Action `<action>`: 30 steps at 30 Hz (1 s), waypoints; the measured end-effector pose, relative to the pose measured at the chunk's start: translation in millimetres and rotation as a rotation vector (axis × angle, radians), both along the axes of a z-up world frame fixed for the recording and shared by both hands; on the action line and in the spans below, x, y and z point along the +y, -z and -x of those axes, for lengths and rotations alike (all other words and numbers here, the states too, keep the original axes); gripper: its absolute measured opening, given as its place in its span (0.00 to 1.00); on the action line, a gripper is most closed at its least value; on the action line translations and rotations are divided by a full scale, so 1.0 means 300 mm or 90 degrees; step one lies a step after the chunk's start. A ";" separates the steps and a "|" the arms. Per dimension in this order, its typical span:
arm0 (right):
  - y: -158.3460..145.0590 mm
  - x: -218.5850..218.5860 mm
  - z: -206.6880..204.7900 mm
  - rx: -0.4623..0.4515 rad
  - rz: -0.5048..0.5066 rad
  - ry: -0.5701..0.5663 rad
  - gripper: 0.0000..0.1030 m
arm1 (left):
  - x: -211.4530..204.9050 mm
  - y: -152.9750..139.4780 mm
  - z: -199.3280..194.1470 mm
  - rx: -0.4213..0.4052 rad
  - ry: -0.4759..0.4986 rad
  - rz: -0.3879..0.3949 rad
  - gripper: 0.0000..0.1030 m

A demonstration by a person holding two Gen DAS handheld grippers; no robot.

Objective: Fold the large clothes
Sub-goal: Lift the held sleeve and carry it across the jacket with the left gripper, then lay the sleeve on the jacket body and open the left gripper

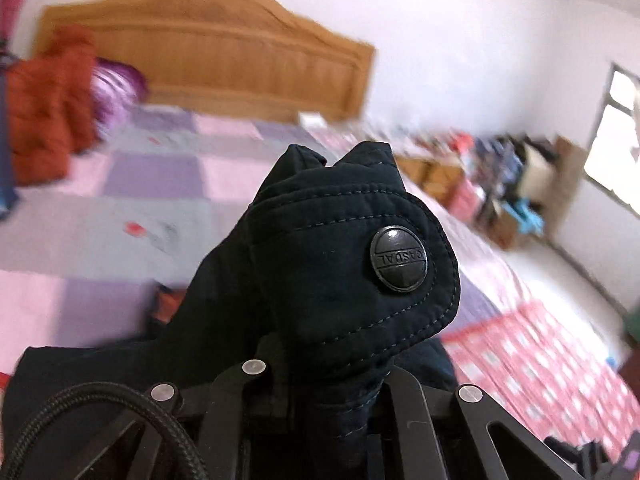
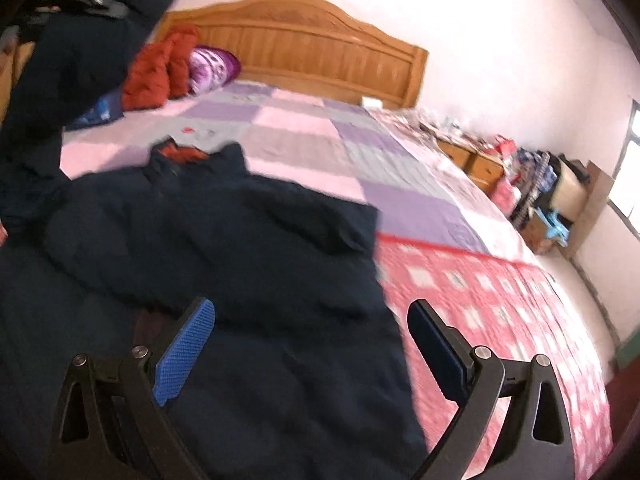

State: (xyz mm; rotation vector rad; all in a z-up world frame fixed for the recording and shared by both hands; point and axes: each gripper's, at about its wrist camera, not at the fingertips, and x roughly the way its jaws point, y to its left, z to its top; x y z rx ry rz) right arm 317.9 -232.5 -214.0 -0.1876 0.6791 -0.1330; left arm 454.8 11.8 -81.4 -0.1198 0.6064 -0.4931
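The bed (image 2: 304,136) runs from a wooden headboard (image 2: 320,52) down to the near edge, its purple and pink checked quilt (image 2: 304,120) giving way to a red patterned cover (image 2: 500,300) on the right side. The right edge of the bed drops to a strip of bare floor (image 2: 576,276), with cluttered low drawers (image 2: 476,164) along the wall beyond. A red padded garment (image 2: 156,68) and a purple pillow (image 2: 212,66) sit at the headboard's left end; the middle of the quilt lies bare.

The dark navy jacket (image 2: 224,264) is spread over the near part of the bed. The right gripper (image 2: 312,344) hangs above its lower body with jaws spread wide and nothing between the blue pads (image 2: 184,352). The left gripper (image 1: 320,368) is clenched on a bunched cuff (image 1: 344,264) of the same jacket, its snap button (image 1: 398,259) facing the camera, raised clear of the quilt. In the right wrist view that lifted sleeve (image 2: 76,64) hangs at the upper left.
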 end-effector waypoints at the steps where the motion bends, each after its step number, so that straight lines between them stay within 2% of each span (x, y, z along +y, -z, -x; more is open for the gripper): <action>1: 0.009 -0.034 0.021 0.008 -0.002 0.008 0.97 | -0.056 0.042 0.005 0.010 0.012 -0.016 0.07; 3: 0.024 -0.086 0.055 0.020 -0.007 0.023 0.97 | -0.162 0.153 0.012 0.041 0.030 -0.056 0.07; 5: 0.042 -0.144 0.092 0.031 -0.014 0.041 0.97 | -0.254 0.291 0.005 0.077 0.041 -0.121 0.07; 7: 0.056 -0.185 0.122 0.040 -0.019 0.052 0.97 | -0.282 0.376 0.004 0.100 0.049 -0.150 0.08; 9: 0.073 -0.210 0.140 0.047 -0.019 0.059 0.97 | -0.325 0.415 0.026 0.108 0.055 -0.159 0.16; 11: 0.089 -0.223 0.153 0.054 -0.021 0.064 0.97 | -0.361 0.418 0.032 0.108 0.054 -0.165 0.16; 13: 0.105 -0.232 0.155 0.062 -0.025 0.068 0.97 | -0.379 0.368 0.077 0.072 0.077 -0.172 0.20; 15: 0.113 -0.229 0.154 0.067 -0.032 0.073 0.97 | -0.367 0.316 0.137 0.034 0.091 -0.154 0.38; 18: 0.116 -0.218 0.137 0.070 -0.039 0.077 0.97 | -0.231 0.248 0.153 0.007 0.038 -0.106 0.46; 21: 0.112 -0.192 0.117 0.070 -0.040 0.067 0.97 | -0.080 0.228 0.134 -0.006 -0.041 -0.105 0.53; 23: 0.107 -0.171 0.100 0.064 -0.036 0.056 0.97 | 0.033 0.218 0.114 -0.013 -0.110 -0.108 0.53; 24: 0.104 -0.156 0.090 0.061 -0.035 0.051 0.97 | 0.103 0.208 0.096 -0.009 -0.141 -0.094 0.53; 26: 0.101 -0.138 0.068 0.059 -0.035 0.046 0.97 | 0.189 0.195 0.078 0.004 -0.158 -0.055 0.53; 28: 0.098 -0.120 0.046 0.059 -0.037 0.044 0.97 | 0.229 0.173 0.087 -0.003 -0.148 -0.037 0.54; 30: 0.087 -0.092 0.022 0.053 -0.045 0.041 0.97 | 0.230 0.163 0.103 -0.007 -0.121 -0.032 0.64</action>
